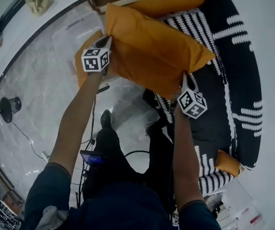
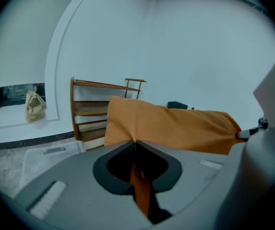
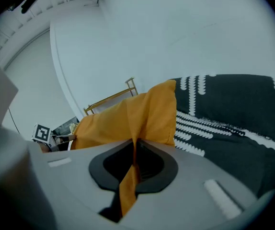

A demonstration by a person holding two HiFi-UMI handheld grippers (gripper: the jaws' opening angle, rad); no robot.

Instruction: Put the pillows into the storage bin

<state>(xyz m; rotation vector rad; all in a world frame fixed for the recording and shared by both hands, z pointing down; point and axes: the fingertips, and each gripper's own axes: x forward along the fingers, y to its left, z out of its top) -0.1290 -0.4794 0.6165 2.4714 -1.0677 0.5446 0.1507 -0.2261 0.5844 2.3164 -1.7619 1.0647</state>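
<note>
the left gripper point(image 1: 107, 41) has its fingers pressed together on one corner of the orange pillow point(image 1: 152, 47). in the left gripper view a fold of the orange cloth runs down through the closed jaws of the left gripper point(image 2: 135, 143), and the rest of the orange pillow point(image 2: 176, 126) stretches away beyond and to the right of the fingertips.

the right gripper point(image 1: 184, 78) pinches the pillow's opposite corner. in the right gripper view a strip of the fabric hangs through the shut jaws of the right gripper point(image 3: 135, 146), with the orange pillow point(image 3: 128, 116) bunched just past the tips and spreading to their left.

the pillow hangs in the air between the two pairs of fingers, clear of the marble floor point(image 1: 41, 95) below it.

beyond and to the right of the right fingers lies the black sofa with white stripes point(image 3: 233, 109), which in the head view point(image 1: 233, 80) sits past and beside that gripper. a second, smaller orange pillow point(image 1: 227, 163) rests on the sofa, well back from the right fingertips.

ahead of the left fingers stands a wooden rack point(image 2: 92, 114). to their left, lower down, is a translucent bin point(image 2: 46, 155) on the floor, and further left a tan bag point(image 2: 34, 107) sits on a ledge.
</note>
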